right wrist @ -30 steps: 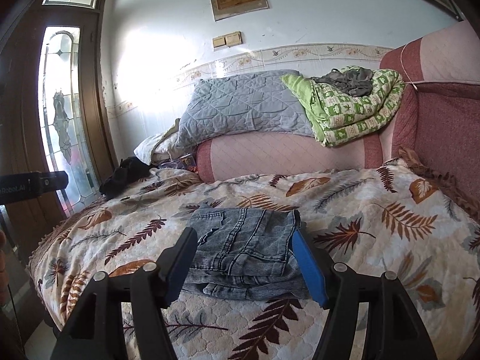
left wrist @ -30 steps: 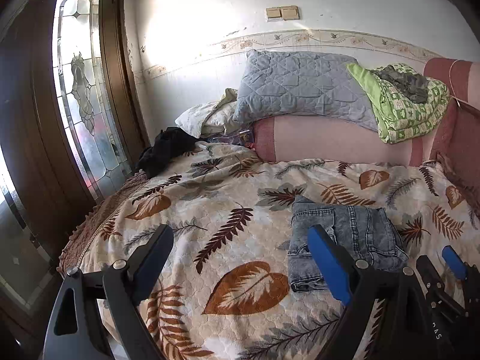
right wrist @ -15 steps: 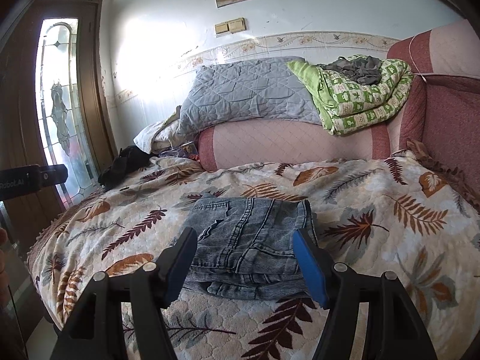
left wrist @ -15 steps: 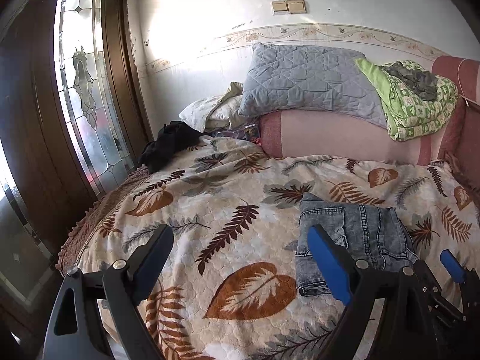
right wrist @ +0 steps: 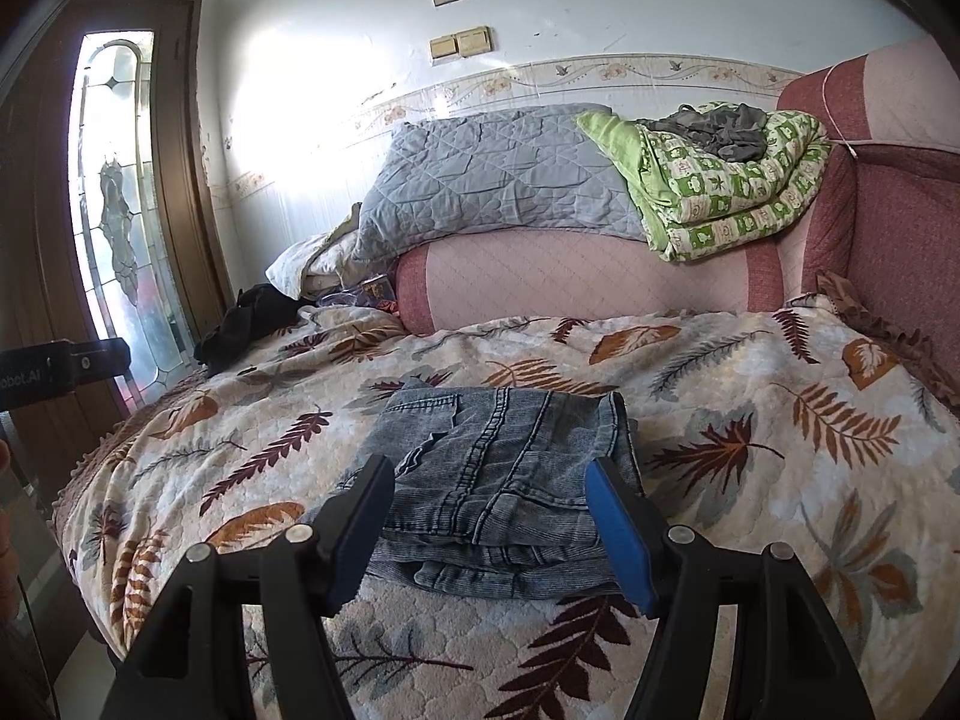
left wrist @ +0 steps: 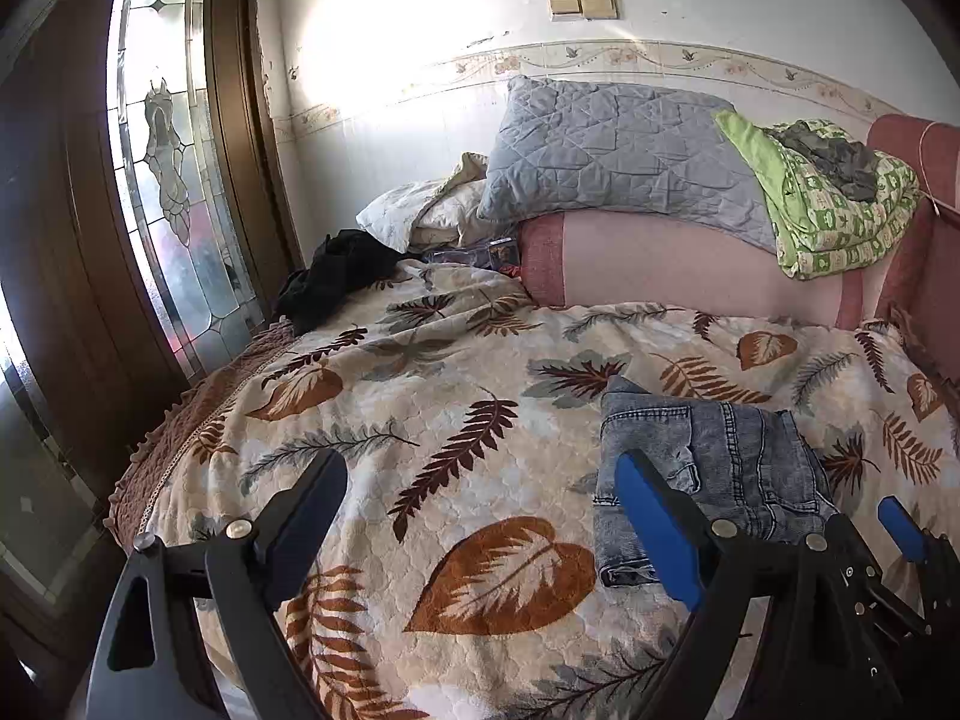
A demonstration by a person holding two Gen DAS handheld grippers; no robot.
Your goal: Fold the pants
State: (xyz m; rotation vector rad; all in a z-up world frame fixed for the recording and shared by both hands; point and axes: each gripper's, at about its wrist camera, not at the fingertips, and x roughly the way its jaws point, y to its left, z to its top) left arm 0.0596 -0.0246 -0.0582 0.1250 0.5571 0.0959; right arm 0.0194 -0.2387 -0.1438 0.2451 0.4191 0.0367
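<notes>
Folded pants [right wrist: 504, 480] look nearer (slightly).

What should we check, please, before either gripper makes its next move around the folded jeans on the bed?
1. Jeans folded into a compact stack on the bedspread: ok.
2. Left gripper open and empty, over bare bedspread beside the jeans: ok.
3. Right gripper open, nothing pinched, jeans lying just ahead between its fingers: ok.
4. Layers lined up: not ok, the near edges are uneven and one corner is rumpled.
5. Space around the jeans free of other items: ok; the black clothing lies far off near the door.
6. Underside of the stack lying smooth: cannot tell.
</notes>
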